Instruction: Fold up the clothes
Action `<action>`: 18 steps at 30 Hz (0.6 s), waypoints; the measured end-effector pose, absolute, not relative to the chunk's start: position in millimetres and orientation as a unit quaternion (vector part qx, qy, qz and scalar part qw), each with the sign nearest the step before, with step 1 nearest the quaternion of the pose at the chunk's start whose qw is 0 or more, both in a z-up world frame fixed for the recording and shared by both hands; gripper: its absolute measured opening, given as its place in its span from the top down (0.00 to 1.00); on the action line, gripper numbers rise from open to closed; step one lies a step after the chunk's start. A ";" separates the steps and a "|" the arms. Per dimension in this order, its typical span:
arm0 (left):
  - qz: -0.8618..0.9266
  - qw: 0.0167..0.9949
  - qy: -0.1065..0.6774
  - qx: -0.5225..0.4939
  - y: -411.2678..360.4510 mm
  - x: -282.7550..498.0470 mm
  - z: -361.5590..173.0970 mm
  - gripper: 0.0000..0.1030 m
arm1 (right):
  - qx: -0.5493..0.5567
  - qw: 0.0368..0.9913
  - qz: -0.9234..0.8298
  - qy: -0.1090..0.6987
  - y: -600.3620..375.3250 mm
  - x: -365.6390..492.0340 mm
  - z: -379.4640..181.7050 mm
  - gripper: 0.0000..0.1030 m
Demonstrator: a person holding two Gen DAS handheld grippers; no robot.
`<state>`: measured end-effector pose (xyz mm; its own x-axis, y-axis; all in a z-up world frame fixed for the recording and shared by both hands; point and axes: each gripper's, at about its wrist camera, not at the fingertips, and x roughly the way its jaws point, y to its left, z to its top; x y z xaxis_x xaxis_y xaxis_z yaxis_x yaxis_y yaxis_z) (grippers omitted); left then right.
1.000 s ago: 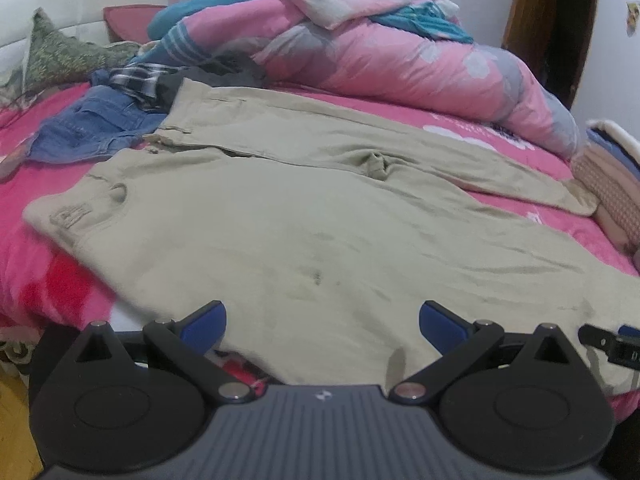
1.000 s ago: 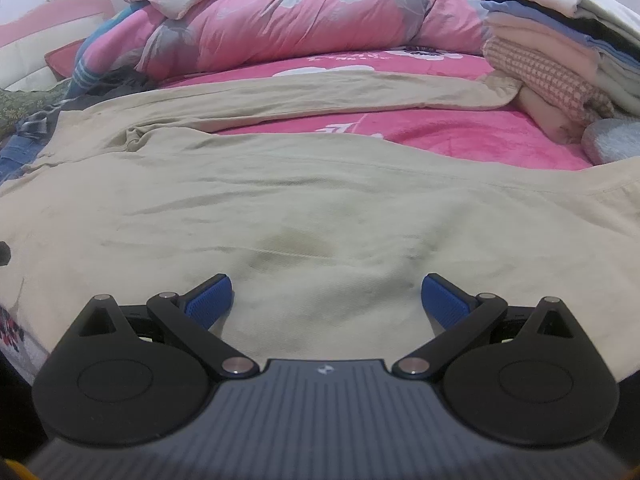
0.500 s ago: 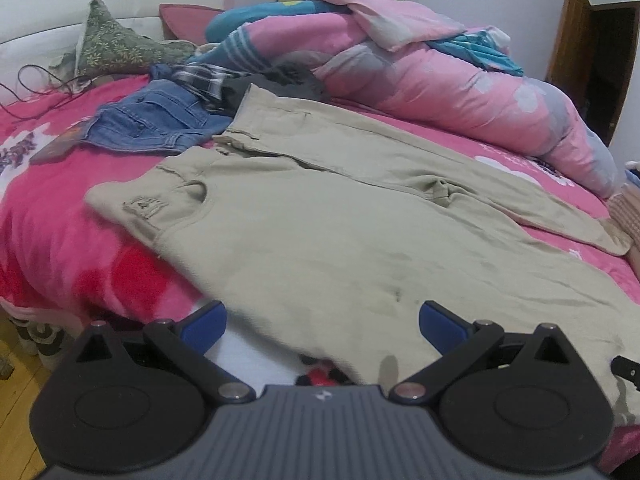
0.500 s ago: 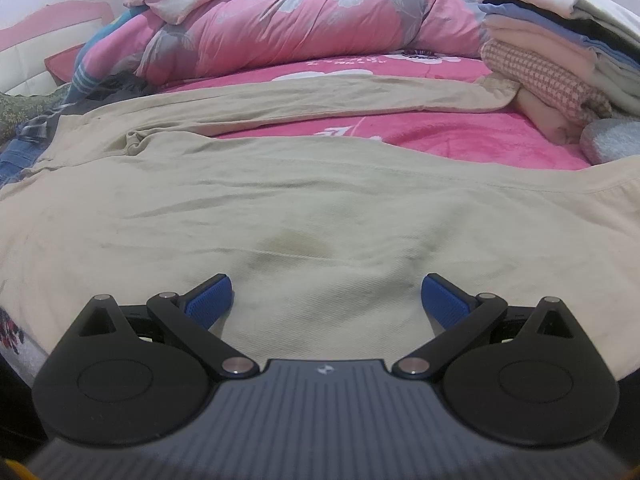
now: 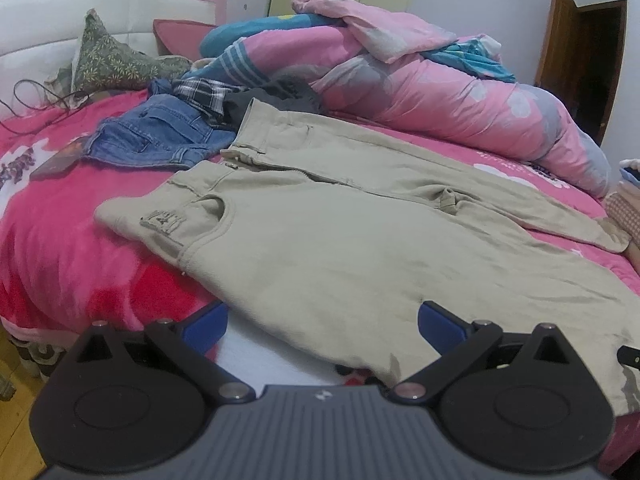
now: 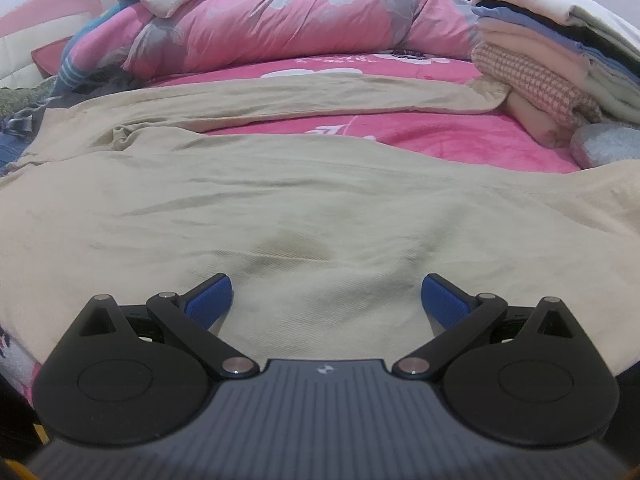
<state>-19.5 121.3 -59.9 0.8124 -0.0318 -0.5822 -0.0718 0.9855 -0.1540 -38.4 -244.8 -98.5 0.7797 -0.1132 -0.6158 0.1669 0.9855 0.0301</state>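
Observation:
Beige trousers lie spread flat on the pink bed, waistband to the left, both legs running right. In the right wrist view the same trousers fill the foreground, with the far leg lying beyond a strip of pink sheet. My left gripper is open, hovering at the bed's near edge just in front of the near leg's lower hem side. My right gripper is open too, low over the near leg's cloth, with nothing between its blue fingers.
Denim shorts and plaid cloth lie beyond the waistband. A rolled pink quilt runs along the back. A stack of folded clothes stands at the right. A green pillow and a cable lie near the headboard.
The left gripper has moved left and back toward the bed's near edge, so the waistband and denim shorts now sit nearer the view's centre. The right gripper has barely moved.

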 end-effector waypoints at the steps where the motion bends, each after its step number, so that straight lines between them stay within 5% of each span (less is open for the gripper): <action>1: 0.009 0.948 0.307 -0.088 123.9 -18.9 -60.9 0.01 | 0.039 0.942 -0.075 0.324 -244.3 -38.3 -98.6 0.01; 18: -0.011 0.948 0.297 -0.112 141.1 -16.7 -69.2 0.04 | 0.043 0.937 -0.087 0.335 -240.9 -36.2 -94.7 0.01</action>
<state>-16.7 141.1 -69.2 0.8232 -0.0874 -0.5610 -0.0459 0.9746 -0.2191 -36.2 -240.9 -94.7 0.7600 -0.1351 -0.6357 0.1925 0.9811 0.0217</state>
